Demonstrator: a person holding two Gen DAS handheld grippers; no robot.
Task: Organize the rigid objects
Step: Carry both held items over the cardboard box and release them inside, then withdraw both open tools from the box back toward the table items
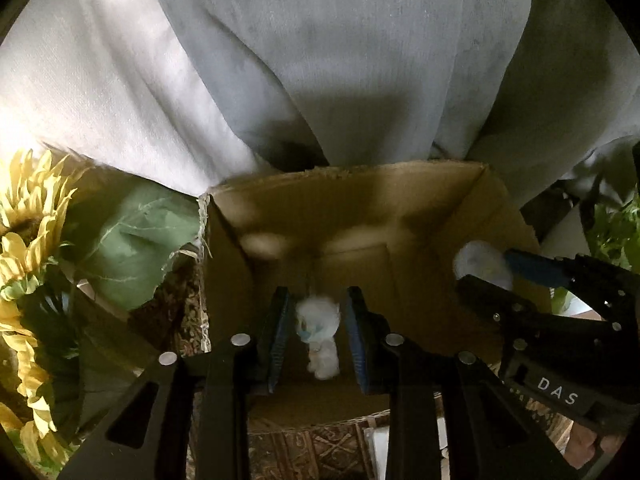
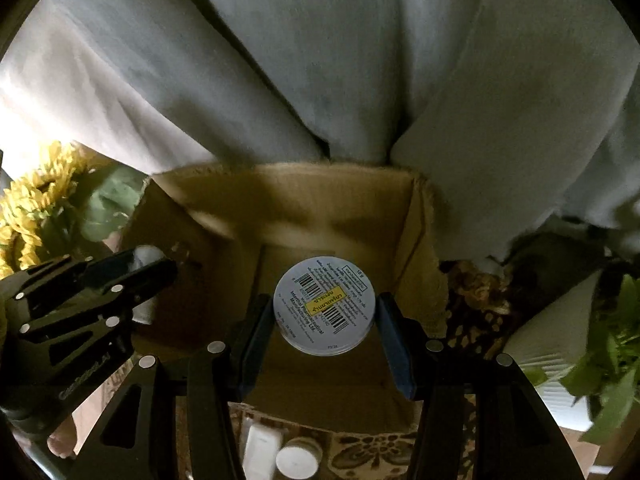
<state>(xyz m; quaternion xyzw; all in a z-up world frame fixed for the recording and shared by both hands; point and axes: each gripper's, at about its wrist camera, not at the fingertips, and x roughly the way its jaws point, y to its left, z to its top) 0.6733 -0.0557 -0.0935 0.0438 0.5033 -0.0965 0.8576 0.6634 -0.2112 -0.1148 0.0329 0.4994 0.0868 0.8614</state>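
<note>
An open cardboard box (image 1: 360, 200) (image 2: 320, 192) lies below both grippers, in front of a grey curtain. My left gripper (image 1: 318, 332) points down into it. A small white fluffy figurine (image 1: 320, 336) with a pale blue band hangs between its blue pads, with a gap showing on each side. My right gripper (image 2: 325, 322) is shut on a round white tin (image 2: 325, 306), whose barcode label and yellow sticker face the camera. The right gripper and its tin (image 1: 482, 264) enter the left wrist view from the right. The left gripper (image 2: 156, 268) reaches in from the left in the right wrist view.
Artificial sunflowers (image 1: 28, 240) and a big green leaf (image 1: 128, 240) crowd the box's left side. A patterned cloth (image 1: 312, 452) covers the surface. Two white containers (image 2: 298, 460) stand near the box's front edge. A white ribbed box (image 2: 560, 332) and green foliage (image 2: 612, 360) sit right.
</note>
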